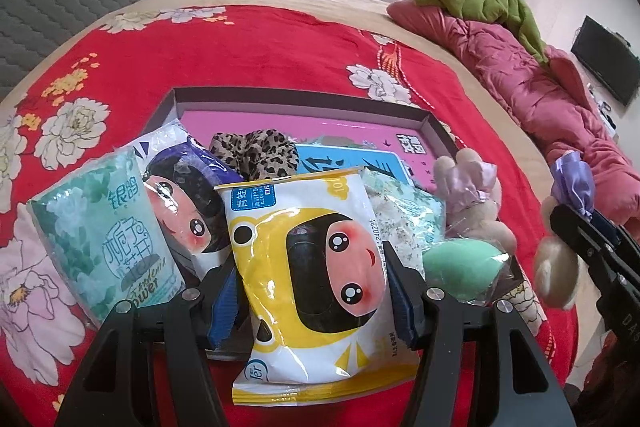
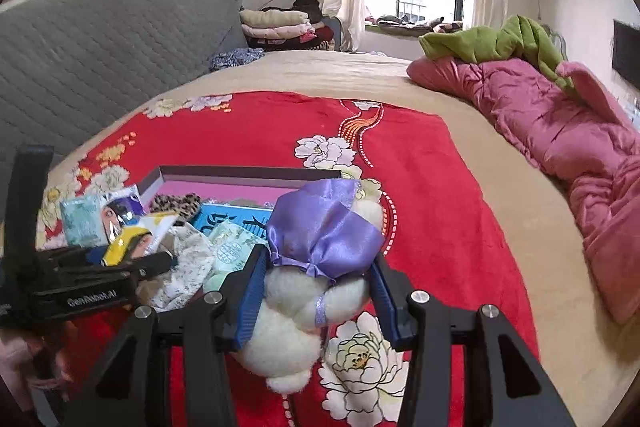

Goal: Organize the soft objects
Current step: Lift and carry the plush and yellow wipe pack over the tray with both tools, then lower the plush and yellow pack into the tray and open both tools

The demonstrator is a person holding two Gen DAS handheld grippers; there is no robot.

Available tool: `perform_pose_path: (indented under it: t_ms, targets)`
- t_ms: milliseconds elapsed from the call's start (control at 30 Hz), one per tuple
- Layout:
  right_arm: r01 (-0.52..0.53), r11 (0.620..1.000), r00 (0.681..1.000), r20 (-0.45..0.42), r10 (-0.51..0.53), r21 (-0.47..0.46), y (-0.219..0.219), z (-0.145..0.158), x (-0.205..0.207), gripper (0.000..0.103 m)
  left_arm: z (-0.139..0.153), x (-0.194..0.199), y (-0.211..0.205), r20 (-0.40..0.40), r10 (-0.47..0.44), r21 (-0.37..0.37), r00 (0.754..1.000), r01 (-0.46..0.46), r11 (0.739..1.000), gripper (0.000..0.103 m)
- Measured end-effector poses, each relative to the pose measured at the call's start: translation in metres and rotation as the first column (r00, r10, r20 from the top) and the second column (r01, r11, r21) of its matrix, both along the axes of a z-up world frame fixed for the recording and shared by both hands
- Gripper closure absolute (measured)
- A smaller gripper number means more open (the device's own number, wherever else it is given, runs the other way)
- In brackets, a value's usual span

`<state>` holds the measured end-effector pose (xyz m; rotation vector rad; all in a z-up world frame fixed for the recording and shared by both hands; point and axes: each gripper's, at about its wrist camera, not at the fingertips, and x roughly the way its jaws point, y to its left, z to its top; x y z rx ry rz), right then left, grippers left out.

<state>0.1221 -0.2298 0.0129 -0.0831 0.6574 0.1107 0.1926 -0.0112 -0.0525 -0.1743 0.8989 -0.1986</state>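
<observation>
Red floral blanket [image 1: 248, 67] carries my shallow box [image 1: 304, 99] (pink-lined). At the box's near edge my left gripper [image 1: 316, 291] clamps a yellow wet-wipes pack [image 1: 316, 267]; right of the box, my right gripper [image 2: 316, 287] grips a cream plush toy [image 2: 288, 327].

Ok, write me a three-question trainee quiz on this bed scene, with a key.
1. True or false: the left gripper grips a yellow wipes pack.
2. What does the right gripper hold? A) a green sponge B) a white plush toy with a purple bow C) a leopard-print scrunchie
3. Fill in: the leopard-print scrunchie lies in the box with the ______ floor.

Key: 1 true. 2 B, the plush toy; the green sponge lies by the box. 3 pink.
</observation>
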Motion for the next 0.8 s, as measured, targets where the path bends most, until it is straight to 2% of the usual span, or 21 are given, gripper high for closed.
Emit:
perform_pose_path:
  t_ms: [233,533,667,800]
  targets:
    - [-0.040,0.999,0.999,0.024,0.041,-0.021,0.015,0.005,-0.001,0.054,0.000,0.001,0.008,0.005,0.014,0.003,1.000,-0.014,1.000,0.039]
    - [-0.161,0.986,0.986,0.044,0.163,-0.045,0.070,0.009,0.008,0.054,-0.001,0.000,0.019,-0.001,0.018,-0.004,1.000,-0.018,1.000,0.039]
    - [-0.194,0.975,0.980,0.029,0.198,-0.109,0.093,0.002,0.017,0.054,-0.001,0.000,0.022,-0.004,0.016,-0.011,1.000,-0.016,1.000,0.039]
    - [-0.189,0.977,0.982,-0.001,0.190,-0.096,0.098,-0.004,0.029,0.054,-0.002,0.000,0.021,-0.008,0.016,-0.002,1.000,-0.016,1.000,0.039]
